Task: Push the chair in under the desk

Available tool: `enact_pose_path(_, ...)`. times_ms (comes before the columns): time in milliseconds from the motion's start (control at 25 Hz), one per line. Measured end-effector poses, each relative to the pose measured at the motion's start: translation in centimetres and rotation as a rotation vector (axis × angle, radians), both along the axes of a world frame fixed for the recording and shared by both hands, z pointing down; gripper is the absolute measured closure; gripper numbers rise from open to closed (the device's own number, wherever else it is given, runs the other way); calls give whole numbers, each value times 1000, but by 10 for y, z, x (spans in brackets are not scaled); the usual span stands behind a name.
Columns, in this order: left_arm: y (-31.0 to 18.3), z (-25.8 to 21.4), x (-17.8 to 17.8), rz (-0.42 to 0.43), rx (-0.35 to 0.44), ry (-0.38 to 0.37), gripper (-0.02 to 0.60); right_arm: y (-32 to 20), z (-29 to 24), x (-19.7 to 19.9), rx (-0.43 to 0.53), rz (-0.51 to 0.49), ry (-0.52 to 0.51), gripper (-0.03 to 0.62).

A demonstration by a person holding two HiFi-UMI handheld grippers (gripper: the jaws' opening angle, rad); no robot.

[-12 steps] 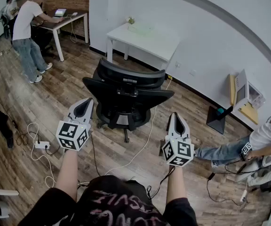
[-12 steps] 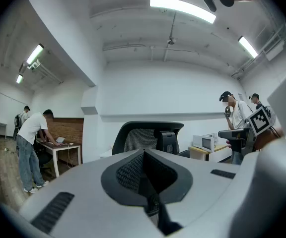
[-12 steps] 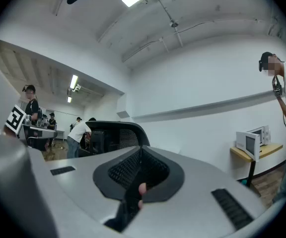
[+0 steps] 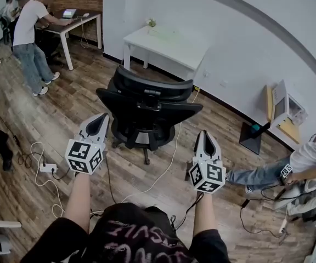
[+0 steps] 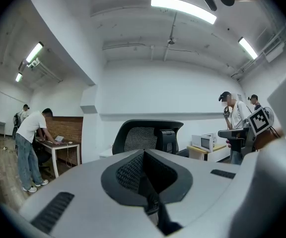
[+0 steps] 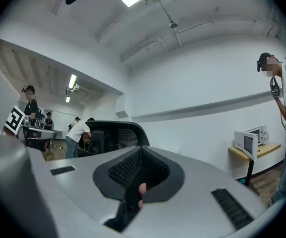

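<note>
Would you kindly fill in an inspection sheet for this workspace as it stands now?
Surface: wooden floor.
Job's things: black office chair stands out from the white desk, its back toward the camera, not under it.
Clutter: small object on the desk's far corner.
Tools: left tool and right tool both shut, empty, short of the chair.
Cables: white cable crosses the floor beside the chair; power strip at left.
Surroundings: standing person at a far desk; seated person at right.

Bare floor [image 4: 99, 74] runs from the chair [image 4: 147, 106] up to the white bench [image 4: 171, 45] in the upper middle. Left tool [image 4: 99, 122] and right tool [image 4: 206, 138] hang just short of the chair back, open air ahead. Cable [image 4: 166, 169] trails lower centre; someone's legs [image 4: 257, 177] crowd the right.
</note>
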State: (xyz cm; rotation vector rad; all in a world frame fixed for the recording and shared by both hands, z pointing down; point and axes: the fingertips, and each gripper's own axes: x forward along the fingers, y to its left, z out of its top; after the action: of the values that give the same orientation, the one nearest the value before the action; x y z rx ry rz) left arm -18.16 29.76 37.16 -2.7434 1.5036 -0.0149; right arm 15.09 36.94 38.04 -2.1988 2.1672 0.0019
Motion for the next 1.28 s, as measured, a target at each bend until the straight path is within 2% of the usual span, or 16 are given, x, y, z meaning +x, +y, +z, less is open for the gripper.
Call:
enact_pose_path(240,-6,-1,-2,15,10,-57,573,-3,-8,-6,5,-20,56,566)
enact_pose_path(560,-23,7,2,30,-20,-59,574,-21,1,8,-22,-29,65,565)
enact_pose_path(1000,-81,25,13,-15,-75,-113,574,-91,17,36,-66,-81,86,565)
enact_pose_path(1280,-114,35,22,-61,-104,-155,572,-138,20,48,-56,-159,70,563)
